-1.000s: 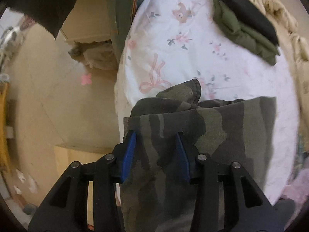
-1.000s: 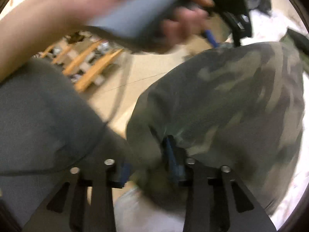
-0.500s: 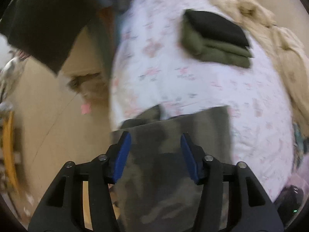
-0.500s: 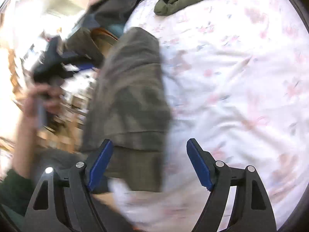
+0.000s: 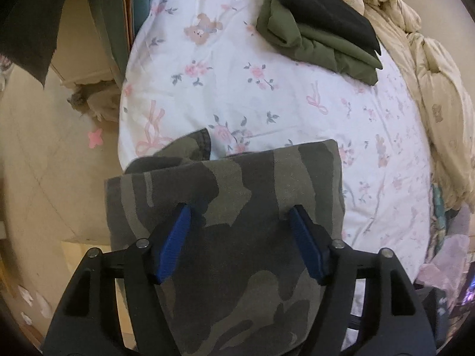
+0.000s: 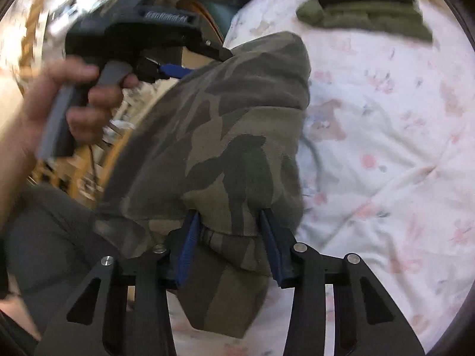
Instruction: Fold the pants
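Camouflage pants point(image 5: 237, 207) lie folded at the near edge of a floral bed sheet point(image 5: 252, 89). Over them hangs my left gripper point(image 5: 240, 210), pointing steeply down. Its jaws are opening, and the cloth lies under and between the blue fingers point(image 5: 175, 237) without being pinched. In the right wrist view the same pants point(image 6: 237, 118) form a thick bundle. My right gripper point(image 6: 230, 215) is closing on a bunched fold of them, and both pads touch the cloth. At upper left of that view a hand point(image 6: 68, 101) holds the left gripper point(image 6: 172, 69) at the bundle's far end.
A folded stack of olive and black clothes point(image 5: 317, 32) sits at the far side of the bed. A beige quilt point(image 5: 436, 95) is heaped along the right edge. To the left the bed drops to a tan floor point(image 5: 44, 163). A leg in grey trousers point(image 6: 50, 237) stands by the bed.
The left jaws have spread wider, releasing the pinched pants, and the gripper has lifted a little. The right gripper swung across, opened wide, and has now closed around a fold of the pants.
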